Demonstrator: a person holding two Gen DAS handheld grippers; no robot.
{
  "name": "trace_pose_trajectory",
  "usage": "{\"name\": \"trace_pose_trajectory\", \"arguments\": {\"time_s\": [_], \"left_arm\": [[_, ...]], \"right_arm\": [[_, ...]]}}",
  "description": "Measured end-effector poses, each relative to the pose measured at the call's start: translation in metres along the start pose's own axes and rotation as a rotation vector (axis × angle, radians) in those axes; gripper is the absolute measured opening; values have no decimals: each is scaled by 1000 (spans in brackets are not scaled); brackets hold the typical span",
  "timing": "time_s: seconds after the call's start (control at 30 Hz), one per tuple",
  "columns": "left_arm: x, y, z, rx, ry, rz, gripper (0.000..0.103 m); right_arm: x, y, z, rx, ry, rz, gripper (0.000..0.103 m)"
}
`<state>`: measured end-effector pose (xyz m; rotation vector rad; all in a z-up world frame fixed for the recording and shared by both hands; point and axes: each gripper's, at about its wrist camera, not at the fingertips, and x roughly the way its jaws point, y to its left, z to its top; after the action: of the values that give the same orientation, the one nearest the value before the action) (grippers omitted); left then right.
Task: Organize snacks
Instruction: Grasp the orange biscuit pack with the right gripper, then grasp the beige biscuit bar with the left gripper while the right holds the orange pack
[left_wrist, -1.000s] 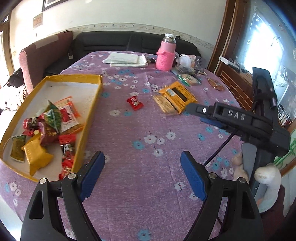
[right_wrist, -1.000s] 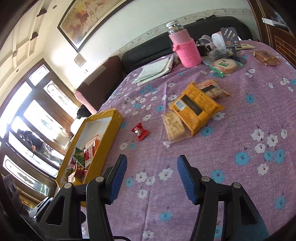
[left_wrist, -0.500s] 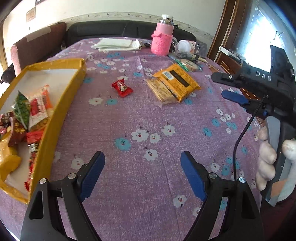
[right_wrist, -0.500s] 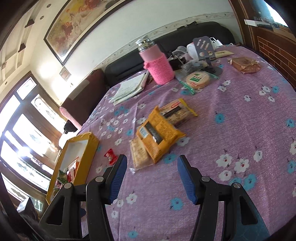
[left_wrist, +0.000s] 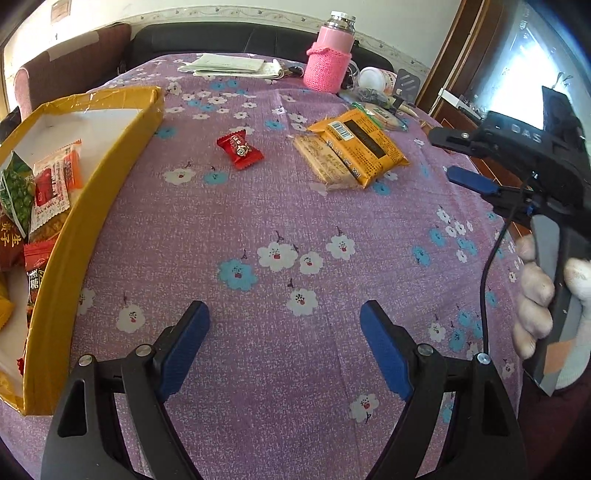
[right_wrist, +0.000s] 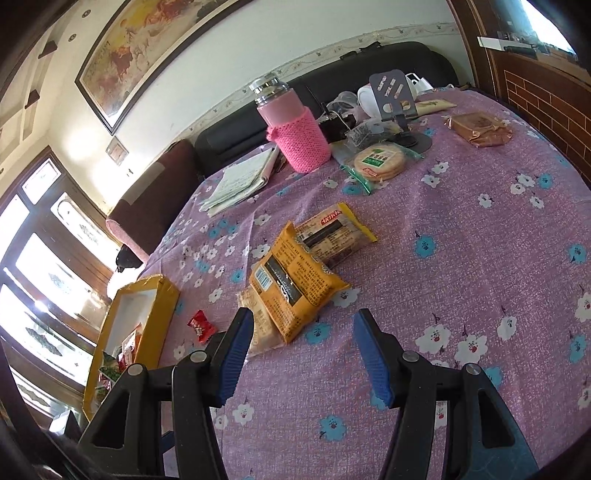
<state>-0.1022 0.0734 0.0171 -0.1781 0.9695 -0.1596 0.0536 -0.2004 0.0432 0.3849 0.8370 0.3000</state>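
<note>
Your left claw (left_wrist: 284, 347) is spread wide and holds nothing. It hovers low over the table (left_wrist: 295, 229), fingers pointing forward across the flowered purple cloth. Your right claw (right_wrist: 301, 350) is likewise spread and empty. It sits just short of the orange packet (right_wrist: 295, 288), with its left finger (right_wrist: 236, 354) near the clear-wrapped biscuit (right_wrist: 258, 325).

In the left wrist view, your right claw (left_wrist: 469, 162) enters from the right edge, held level above the table with its fingers aimed toward the packets. Your gloved right hand (left_wrist: 543, 291) wraps the grey handle below it; a black cable hangs from the tool.

Snack positions:
- The tray (left_wrist: 92, 206), a yellow box, lies at the left edge of the table. It holds several wrapped snacks, among them a green bag (left_wrist: 16, 192) and a red-and-white packet (left_wrist: 55, 181).
- A red candy (left_wrist: 240, 151) lies alone on the cloth, between the tray and the packets.
- The orange packet (left_wrist: 362, 147) overlaps the biscuit (left_wrist: 321, 162) on its left.
- A second, clear-fronted packet (right_wrist: 332, 236) lies behind the orange one, touching it.
- A round cracker pack (right_wrist: 380, 162) lies beside the pink bottle (right_wrist: 295, 136).
- A brown wrapped cake (right_wrist: 480, 129) sits well apart at the far right.
</note>
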Motion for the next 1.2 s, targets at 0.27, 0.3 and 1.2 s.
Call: {"name": "trace_pose_trajectory", "arguments": {"time_s": [0.27,0.3,1.2], "left_arm": [[0,-1,-1,8,-2,-10,87],[0,0,-1,8,-2,-16,88],[15,-29,-6,178,79,96,103]], "right_arm": [[35,10,28,-43,7,-35,60],[42,12,34,-63,9,-50,60],[85,39,-6,-248,146,-173,77]]}}
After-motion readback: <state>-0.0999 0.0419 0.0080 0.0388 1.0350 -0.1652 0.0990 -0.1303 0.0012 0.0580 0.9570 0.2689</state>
